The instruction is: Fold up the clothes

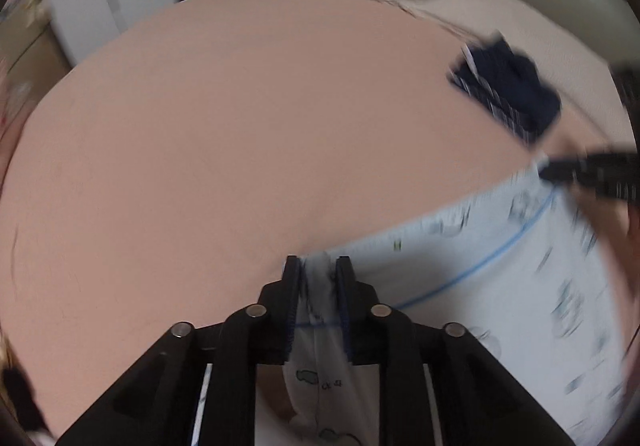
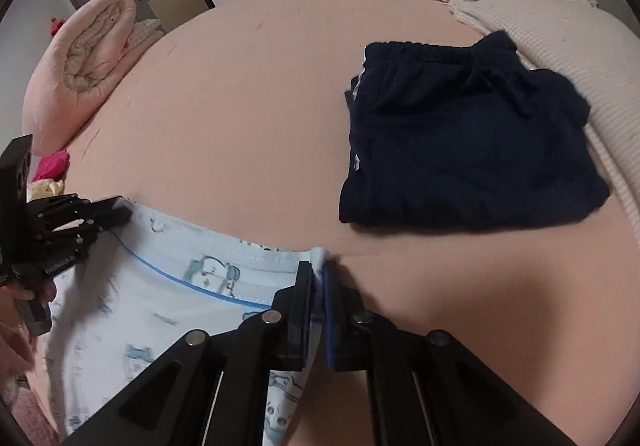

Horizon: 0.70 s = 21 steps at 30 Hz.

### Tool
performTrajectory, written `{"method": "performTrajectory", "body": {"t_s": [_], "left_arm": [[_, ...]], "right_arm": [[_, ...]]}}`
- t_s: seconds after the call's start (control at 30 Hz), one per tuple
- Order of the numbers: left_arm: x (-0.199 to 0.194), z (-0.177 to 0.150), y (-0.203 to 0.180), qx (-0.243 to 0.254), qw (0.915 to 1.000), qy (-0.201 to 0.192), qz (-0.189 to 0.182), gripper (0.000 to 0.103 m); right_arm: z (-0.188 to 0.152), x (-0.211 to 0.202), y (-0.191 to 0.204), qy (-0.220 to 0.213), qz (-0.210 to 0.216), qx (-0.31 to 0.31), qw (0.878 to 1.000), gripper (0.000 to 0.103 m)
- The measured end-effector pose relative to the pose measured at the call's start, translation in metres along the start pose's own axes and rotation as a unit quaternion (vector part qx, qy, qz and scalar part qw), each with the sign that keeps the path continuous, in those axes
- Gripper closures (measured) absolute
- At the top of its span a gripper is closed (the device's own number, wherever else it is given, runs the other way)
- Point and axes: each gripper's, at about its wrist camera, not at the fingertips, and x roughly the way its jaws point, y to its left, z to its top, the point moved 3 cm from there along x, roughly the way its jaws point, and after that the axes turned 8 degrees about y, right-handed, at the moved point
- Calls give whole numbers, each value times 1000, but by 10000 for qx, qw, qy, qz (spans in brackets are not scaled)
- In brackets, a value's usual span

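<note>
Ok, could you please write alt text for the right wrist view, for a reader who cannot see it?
The right hand-held gripper is shut on a corner of a light blue printed garment lying on a peach bed sheet; the left hand-held gripper holds its other corner. Folded navy shorts lie beyond, next to a cream blanket.

Black tongs (image 1: 318, 262), silver pivot screws, blue ribbed pads (image 2: 329, 310) — white lettering

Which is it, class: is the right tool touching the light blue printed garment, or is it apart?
Touching. The right wrist view shows the right tool pinching a bunched corner of the light blue printed garment between its two fingers.
</note>
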Motion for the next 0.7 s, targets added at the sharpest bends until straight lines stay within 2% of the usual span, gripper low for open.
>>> {"method": "performTrajectory", "body": {"t_s": [0.03, 0.07, 0.1, 0.13, 0.2, 0.23, 0.27, 0.3, 0.37, 0.4, 0.43, 0.47, 0.53, 0.6, 0.63, 0.7], "left_arm": [[-14, -1, 2, -28, 9997, -228, 100, 67], [-28, -4, 1, 44, 9989, -394, 248, 58], [-36, -8, -5, 259, 9985, -426, 237, 50], [-42, -13, -14, 529, 9977, -402, 146, 50], [-34, -25, -35, 1019, 9943, -19, -310, 50], [-27, -29, -48, 1232, 9911, 149, -478, 50], [-16, -37, -60, 1465, 9882, 290, -352, 50], [-4, -46, -72, 1711, 9843, 432, -104, 50], [21, -63, -90, 2126, 9731, 723, 513, 47], [24, -67, -92, 2102, 9729, 633, 732, 44], [17, -67, -93, 1917, 9768, 492, 814, 44], [7, -67, -93, 1694, 9806, 444, 876, 45], [-26, -76, -98, 1442, 9874, 221, 619, 45], [-53, -95, -108, 1415, 9894, 164, 277, 45], [-66, -105, -114, 1420, 9897, 156, 105, 45], [-70, -124, -126, 1470, 9884, 384, 48, 45]], "right_arm": [[1, -8, -2, -51, -30, 78, 10000, 78], [0, -19, -4, -241, -12, 139, 9996, 72], [-3, -31, -6, -439, -69, 186, 9988, 62], [-6, -41, -6, -573, -247, 182, 9979, 62], [-14, -55, 1, -681, -427, 78, 9967, 62], [-22, -57, 12, -518, -267, -111, 9982, 62], [-31, -58, 25, -316, -85, -332, 9989, 62], [-46, -54, 46, 44, 172, -682, 9975, 62], [-73, -41, 78, 561, 203, -1330, 9893, 62], [-90, -30, 91, 822, 31, -1666, 9826, 62], [-105, -19, 94, 1049, -186, -1821, 9775, 62], [-108, -15, 88, 1038, -276, -1747, 9787, 62], [-114, -21, 79, 876, -357, -1519, 9839, 63], [-123, -44, 82, 645, -442, -1394, 9871, 62], [-132, -57, 90, 494, -311, -1487, 9872, 62], [-154, -72, 109, 467, -81, -1681, 9846, 62]]}}
